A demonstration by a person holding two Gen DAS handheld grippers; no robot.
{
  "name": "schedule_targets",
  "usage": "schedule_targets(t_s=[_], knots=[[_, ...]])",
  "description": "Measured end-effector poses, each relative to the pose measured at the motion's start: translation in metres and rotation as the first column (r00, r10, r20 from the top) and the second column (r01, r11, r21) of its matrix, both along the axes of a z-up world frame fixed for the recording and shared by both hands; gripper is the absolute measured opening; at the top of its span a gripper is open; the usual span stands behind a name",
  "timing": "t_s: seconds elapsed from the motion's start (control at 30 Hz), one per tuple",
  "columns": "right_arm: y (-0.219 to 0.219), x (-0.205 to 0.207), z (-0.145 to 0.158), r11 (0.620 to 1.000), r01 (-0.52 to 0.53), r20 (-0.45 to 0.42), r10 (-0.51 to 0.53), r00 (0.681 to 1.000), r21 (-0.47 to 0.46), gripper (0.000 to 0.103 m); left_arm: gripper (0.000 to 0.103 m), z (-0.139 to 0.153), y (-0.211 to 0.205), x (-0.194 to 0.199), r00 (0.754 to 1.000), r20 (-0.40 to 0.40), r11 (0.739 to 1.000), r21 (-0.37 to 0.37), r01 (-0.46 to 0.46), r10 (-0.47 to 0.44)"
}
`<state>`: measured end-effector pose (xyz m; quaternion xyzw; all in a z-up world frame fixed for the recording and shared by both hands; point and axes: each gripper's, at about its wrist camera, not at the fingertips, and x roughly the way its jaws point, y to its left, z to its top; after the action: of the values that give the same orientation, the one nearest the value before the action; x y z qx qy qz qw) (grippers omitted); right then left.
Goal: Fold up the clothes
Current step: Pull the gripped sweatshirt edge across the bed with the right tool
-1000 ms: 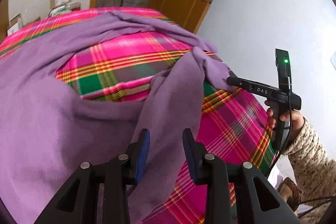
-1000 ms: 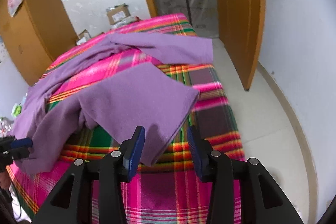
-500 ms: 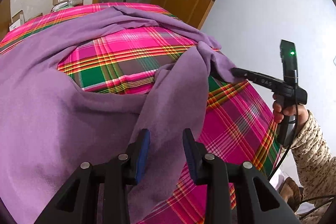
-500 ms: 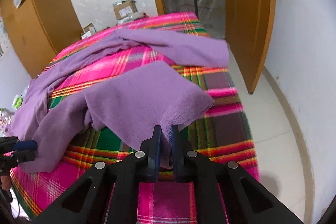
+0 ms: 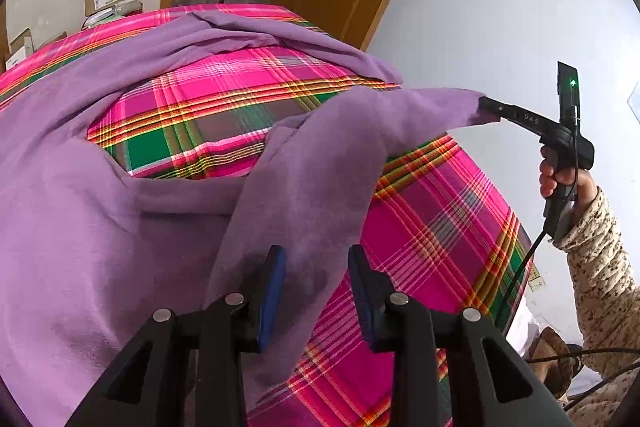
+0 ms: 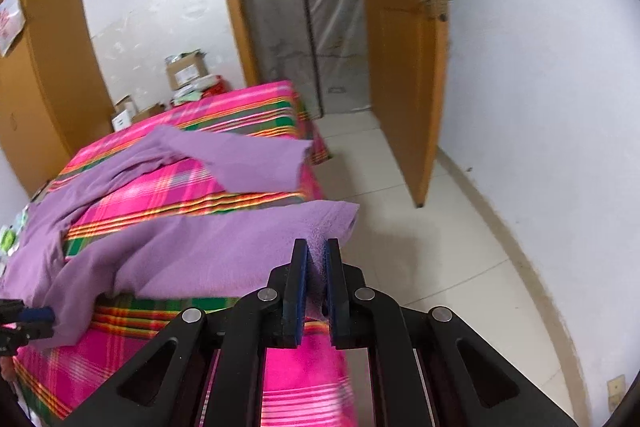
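Observation:
A purple garment (image 5: 120, 227) lies spread over a bed with a pink plaid cover (image 5: 440, 227). My left gripper (image 5: 316, 267) hovers over one strip of it near the bed's front, jaws apart, its shadow on the cloth and the pads not pressing it. My right gripper (image 5: 488, 111) is shut on the end of that strip, holding it raised and stretched out past the bed's right side. In the right wrist view the purple garment (image 6: 200, 251) is pinched between the blue pads of my right gripper (image 6: 316, 247), above the plaid cover (image 6: 248, 107).
A wooden door (image 6: 404, 67) stands open to the right, with tiled floor (image 6: 420, 247) beside the bed. Cardboard boxes (image 6: 188, 69) sit beyond the bed's far end. A wooden wardrobe (image 6: 48, 67) stands at the left. A hand in a speckled sleeve (image 5: 600, 267) holds the right gripper.
My right gripper shut on the end of the purple strip, then lifted it and pulled it to the right, off the bed. The left gripper stayed in place.

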<state>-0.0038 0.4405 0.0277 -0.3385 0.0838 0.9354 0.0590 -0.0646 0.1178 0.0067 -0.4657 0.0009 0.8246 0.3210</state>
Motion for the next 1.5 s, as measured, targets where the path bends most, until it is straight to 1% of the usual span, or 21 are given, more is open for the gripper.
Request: schedule_targets(t_s=[0.1,0.4,0.63,0.77,0.87,1.07,1.13,1.23,1.37,1.5], knots=[[0.013,0.004,0.001,0.999,0.034,-0.008,-0.034,0.999,0.000,0.008,0.033,0.001,0.003,0.003,1.000,-0.002,1.000,0.000,0.009,-0.009],[0.046,0.014,0.000,0.992,0.125,0.014,-0.125,0.992,0.036,0.008,0.033,0.014,0.011,0.005,0.999,-0.033,1.000,0.011,0.026,-0.026],[0.064,0.027,-0.008,0.984,0.170,0.046,-0.172,0.984,0.058,0.008,0.033,0.015,0.007,-0.005,0.999,-0.042,1.000,-0.008,0.001,-0.002],[0.068,0.027,-0.019,0.980,0.178,0.081,-0.185,0.979,0.089,0.008,0.033,0.020,-0.003,-0.016,0.998,-0.065,0.999,-0.030,-0.022,0.021],[0.072,0.026,-0.029,0.979,0.185,0.108,-0.193,0.975,0.086,0.008,0.033,0.022,-0.012,-0.025,0.996,-0.074,0.998,-0.049,-0.050,0.046],[0.077,0.027,-0.052,0.977,0.197,0.169,-0.208,0.963,0.084,0.008,0.033,0.018,-0.029,-0.051,0.996,-0.014,0.996,-0.020,-0.083,0.083],[0.077,0.029,-0.056,0.976,0.201,0.176,-0.214,0.961,0.086,0.008,0.033,0.015,-0.032,-0.055,0.996,0.001,0.996,-0.012,-0.088,0.088],[0.077,0.032,-0.059,0.974,0.210,0.180,-0.223,0.958,0.086,0.008,0.033,0.009,-0.038,-0.065,0.993,0.047,0.994,0.004,-0.108,0.108],[0.074,0.031,-0.062,0.972,0.217,0.197,-0.230,0.953,0.089,0.008,0.033,0.007,-0.034,-0.073,0.995,0.060,0.996,0.030,-0.085,0.083],[0.069,0.029,-0.064,0.969,0.220,0.206,-0.240,0.949,0.114,0.008,0.033,-0.002,-0.026,-0.086,0.992,0.089,0.996,0.016,-0.093,0.091]])
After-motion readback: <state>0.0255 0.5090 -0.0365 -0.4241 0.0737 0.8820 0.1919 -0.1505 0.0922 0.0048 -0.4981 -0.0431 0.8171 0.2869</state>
